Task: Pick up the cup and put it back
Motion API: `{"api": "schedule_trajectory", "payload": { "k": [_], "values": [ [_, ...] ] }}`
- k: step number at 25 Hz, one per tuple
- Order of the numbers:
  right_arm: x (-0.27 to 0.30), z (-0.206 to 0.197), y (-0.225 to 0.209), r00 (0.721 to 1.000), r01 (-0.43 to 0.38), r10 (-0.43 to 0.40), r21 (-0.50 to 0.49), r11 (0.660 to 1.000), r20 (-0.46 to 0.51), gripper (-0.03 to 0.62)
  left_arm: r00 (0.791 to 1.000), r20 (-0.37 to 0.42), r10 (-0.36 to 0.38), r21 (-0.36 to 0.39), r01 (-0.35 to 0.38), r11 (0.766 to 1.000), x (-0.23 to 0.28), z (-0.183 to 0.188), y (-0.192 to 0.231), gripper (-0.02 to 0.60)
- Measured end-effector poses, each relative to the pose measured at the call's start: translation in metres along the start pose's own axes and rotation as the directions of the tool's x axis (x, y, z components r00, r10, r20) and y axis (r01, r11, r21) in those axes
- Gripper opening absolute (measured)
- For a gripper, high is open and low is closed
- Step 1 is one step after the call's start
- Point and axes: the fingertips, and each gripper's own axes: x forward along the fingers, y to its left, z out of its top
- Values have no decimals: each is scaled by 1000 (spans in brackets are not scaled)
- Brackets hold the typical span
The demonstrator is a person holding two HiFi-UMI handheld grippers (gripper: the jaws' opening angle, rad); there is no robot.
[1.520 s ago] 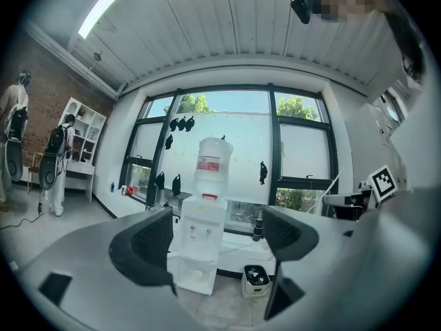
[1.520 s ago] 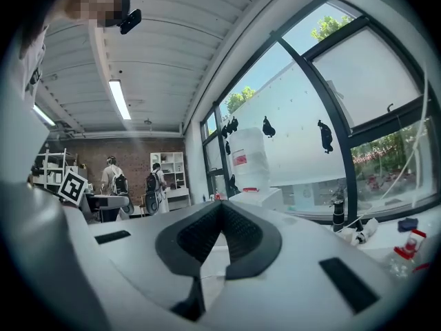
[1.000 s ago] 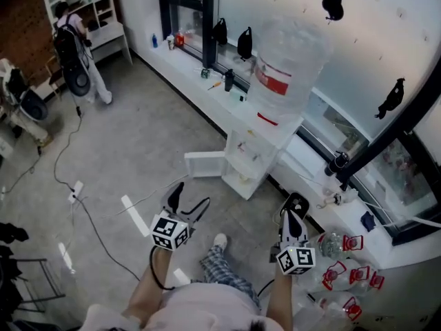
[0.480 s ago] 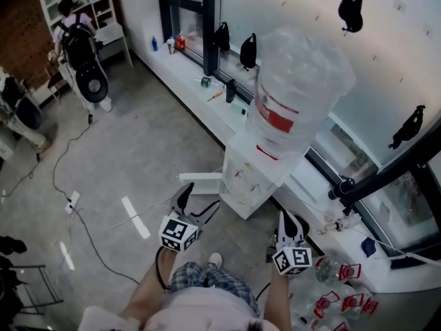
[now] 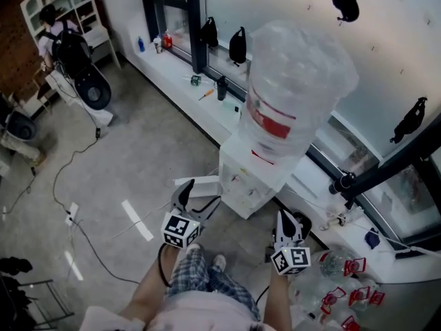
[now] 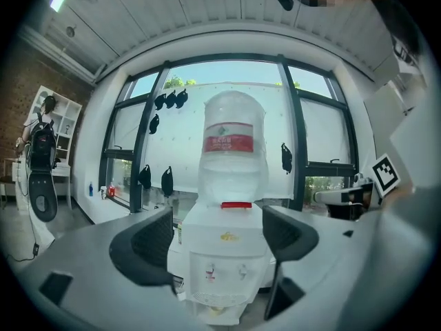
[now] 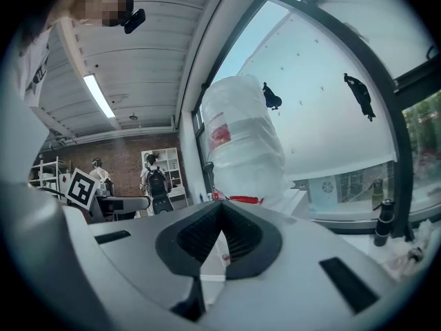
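Left gripper (image 6: 218, 240) is held out level with its jaws spread wide and nothing between them. In its own view they frame the water dispenser (image 6: 222, 254) squarely, which reads as lining up for a reach into the recess (image 6: 220, 296) under the taps (image 6: 209, 273). A pale yellowish shape (image 6: 216, 309) sits low in that recess. It may be the cup, but it is too small to be sure, and no other cup shows anywhere.

Right gripper (image 7: 222, 216) has its jaws pressed together on nothing and hangs off the dispenser's right front corner, apparently just kept out of the way.

Overhead, the big water bottle (image 5: 296, 81) bulges past the cabinet top, so any approach probably has to come in low and from the front. A white panel (image 5: 196, 182) juts from the dispenser's left side, narrowing that flank. Empty bottles (image 5: 344, 281) crowd the ground on the right. To the left lies open floor (image 5: 138, 150), crossed by cables (image 5: 103, 240).
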Motion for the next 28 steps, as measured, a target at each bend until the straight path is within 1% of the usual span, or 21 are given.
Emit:
{"api": "schedule_trajectory", "payload": {
  "k": [6, 11, 15, 19, 23, 28],
  "values": [
    [12, -10, -2, 998, 68, -68, 20, 998, -2, 17, 997, -38, -61, 18, 62, 998, 15, -9, 11, 390],
    [22, -21, -1, 994, 110, -110, 29, 993, 5, 17, 990, -70, -122, 47, 126, 991, 24, -15, 19, 390],
    [27, -32, 0, 991, 128, -129, 22, 991, 20, 17, 986, -71, -151, 60, 155, 986, 34, -29, 25, 390],
    [28, -56, -11, 990, 137, -137, 9, 991, 41, 17, 984, -61, -168, 70, 172, 983, 48, -60, 22, 390],
    [32, -99, -23, 991, 128, -128, -5, 992, 38, 17, 983, -62, -175, 82, 180, 980, 60, -107, 25, 390],
    [37, -158, -47, 990, 141, -140, 1, 990, 32, 17, 981, -77, -180, 94, 187, 978, 80, -170, 33, 390]
  ]
}}
